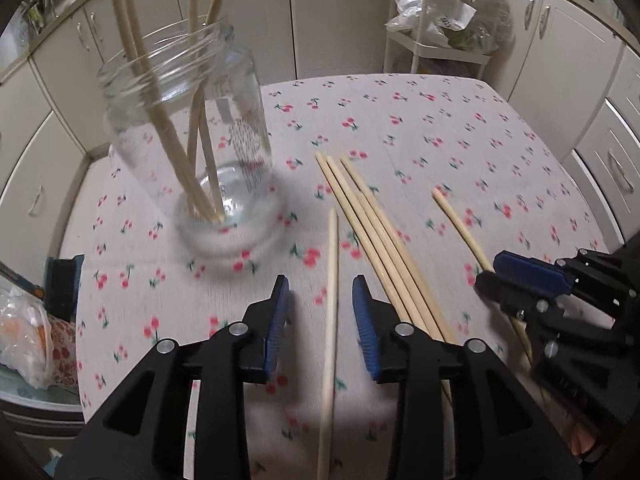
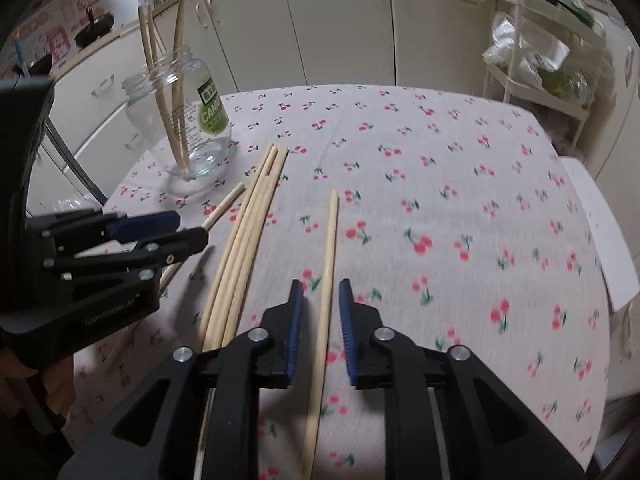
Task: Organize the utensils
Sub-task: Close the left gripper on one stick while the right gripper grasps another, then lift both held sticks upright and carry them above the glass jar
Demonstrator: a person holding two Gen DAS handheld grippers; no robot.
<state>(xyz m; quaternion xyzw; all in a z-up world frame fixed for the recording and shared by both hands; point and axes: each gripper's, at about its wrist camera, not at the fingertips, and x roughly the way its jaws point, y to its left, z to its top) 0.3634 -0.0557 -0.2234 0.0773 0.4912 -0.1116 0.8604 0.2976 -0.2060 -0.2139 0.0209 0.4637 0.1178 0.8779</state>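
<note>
the glass jar (image 1: 192, 132) already holds about four wooden chopsticks (image 1: 200, 152) standing on end, so the sorting looks roughly under way but not finished: a bundle of four sticks (image 2: 244, 240) lies loose on the table (image 2: 460, 184), and two single ones lie either side of it. the left gripper (image 1: 320, 328) hovers low with its fingers spread around one single chopstick (image 1: 330, 320), not closed on it; the right gripper (image 2: 320, 324) likewise straddles the other lone chopstick (image 2: 326, 280) with a gap each side. both look ready to pinch and carry to the jar, which stands at the table's far left. the table wears a pale cloth printed with red cherries; cream cabinets (image 2: 320, 20) line the room and a white rack (image 2: 540, 60) holds bags.
</note>
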